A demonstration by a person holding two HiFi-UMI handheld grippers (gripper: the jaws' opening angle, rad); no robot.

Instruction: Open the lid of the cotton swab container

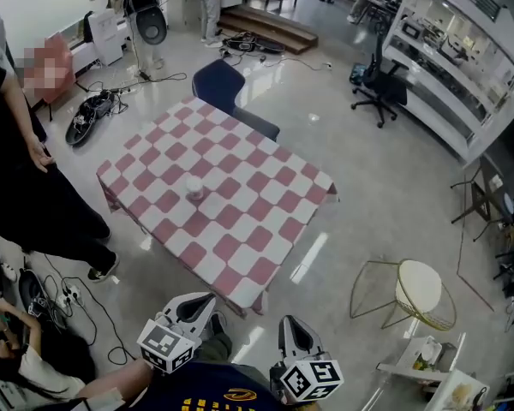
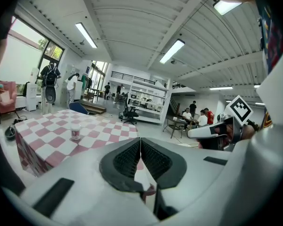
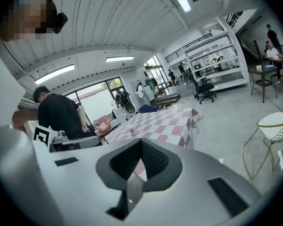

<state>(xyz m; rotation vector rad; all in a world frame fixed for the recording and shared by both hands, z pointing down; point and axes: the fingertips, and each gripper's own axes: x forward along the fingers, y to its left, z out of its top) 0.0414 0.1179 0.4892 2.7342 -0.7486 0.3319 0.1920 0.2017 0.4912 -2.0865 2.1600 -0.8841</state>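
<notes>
The cotton swab container [image 1: 194, 188] is a small white tub standing upright, lid on, near the middle of the red-and-white checked table [image 1: 240, 229]. Both grippers are well short of the table, near the bottom edge of the head view. My left gripper [image 1: 206, 300] and right gripper [image 1: 292, 323] point toward the table, side by side. The left gripper view shows my left gripper [image 2: 140, 140] with jaws pressed together and empty, the container [image 2: 76, 131] far ahead to the left. In the right gripper view, my right gripper [image 3: 141, 141] is also shut and empty, the container [image 3: 132, 129] small beyond it.
A person in black [image 1: 26, 187] stands at the table's left corner. A blue chair [image 1: 223, 88] sits at the far side. A wire stool with a white cushion [image 1: 420, 294] stands to the right. Cables [image 1: 77, 302] lie on the floor at the left.
</notes>
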